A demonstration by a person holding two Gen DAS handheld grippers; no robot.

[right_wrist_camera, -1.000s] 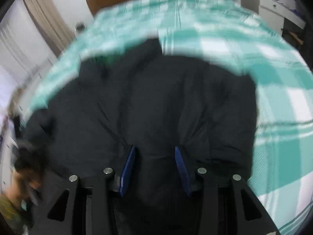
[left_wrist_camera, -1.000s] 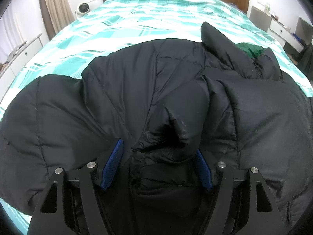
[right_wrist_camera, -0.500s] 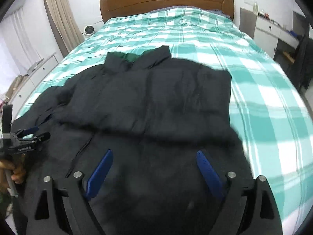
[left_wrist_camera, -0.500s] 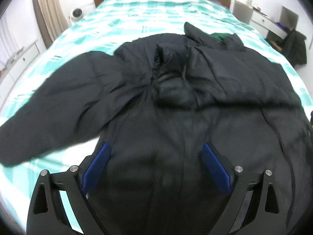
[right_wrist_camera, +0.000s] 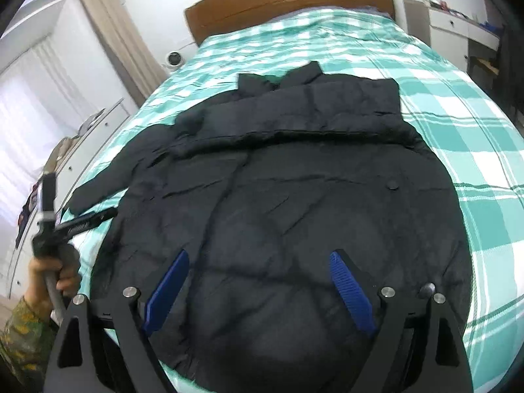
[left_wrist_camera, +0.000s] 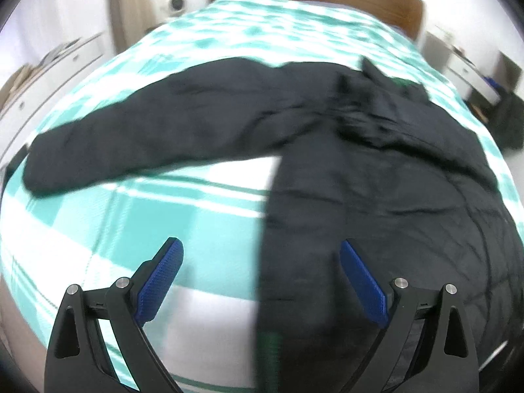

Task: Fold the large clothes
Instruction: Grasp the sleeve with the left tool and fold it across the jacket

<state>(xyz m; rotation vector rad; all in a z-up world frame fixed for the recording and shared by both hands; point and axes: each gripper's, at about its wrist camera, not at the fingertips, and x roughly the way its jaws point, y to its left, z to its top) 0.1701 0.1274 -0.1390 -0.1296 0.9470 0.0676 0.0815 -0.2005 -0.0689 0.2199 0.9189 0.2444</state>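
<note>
— What do we see ahead of our tools?
— One black jacket spread on the bed; left tool and right tool both gape empty above it.

A home bedroom: a bed with a green checked cover and a wooden headboard, curtains to its left, white drawers to its right.

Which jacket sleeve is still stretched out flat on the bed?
The left-hand sleeve, reaching over the checked bedspread; the other sleeve lies folded across the chest.
</note>
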